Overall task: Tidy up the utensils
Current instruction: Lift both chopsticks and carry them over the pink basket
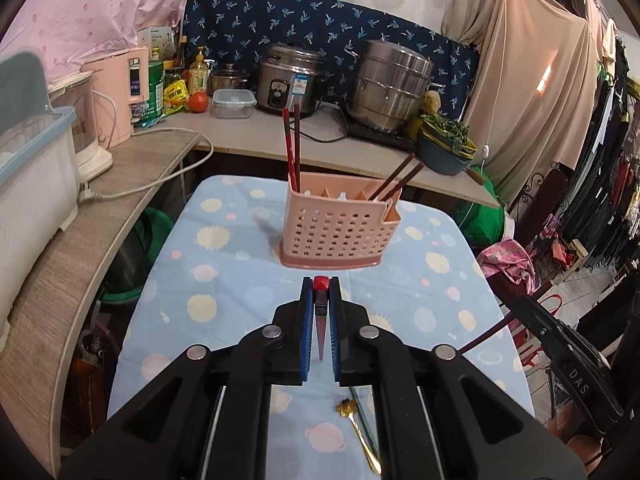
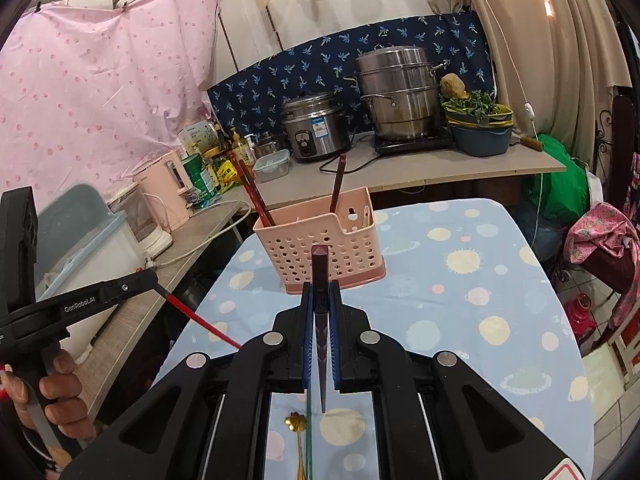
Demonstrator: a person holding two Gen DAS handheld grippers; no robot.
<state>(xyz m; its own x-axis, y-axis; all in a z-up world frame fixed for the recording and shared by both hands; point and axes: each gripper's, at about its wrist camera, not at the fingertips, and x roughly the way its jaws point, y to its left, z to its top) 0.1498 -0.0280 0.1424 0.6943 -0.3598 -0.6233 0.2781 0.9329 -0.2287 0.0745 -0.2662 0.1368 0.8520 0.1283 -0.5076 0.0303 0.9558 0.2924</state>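
1. Left wrist view: the left gripper (image 1: 321, 292) is clamped on a red chopstick (image 1: 321, 320), held above a bench (image 1: 224, 272) covered in a pale blue cloth with planets. Just ahead stands a pink perforated utensil holder (image 1: 338, 228). A pair of chopsticks (image 1: 292, 148) is upright in its left compartment and another dark pair (image 1: 396, 178) leans out of its right end. A gold spoon (image 1: 360, 432) and a green stick lie on the cloth beneath the gripper.

2. Right wrist view: the right gripper (image 2: 321, 296) is clamped on a dark chopstick (image 2: 321, 304), pointing toward the same utensil holder (image 2: 320, 240). The left gripper (image 2: 154, 280) appears at the left with its red chopstick (image 2: 200, 322).

3. Progress, as a judgement: four chopsticks are stored; the two held chopsticks, the gold spoon (image 2: 297, 424) and the green stick remain.
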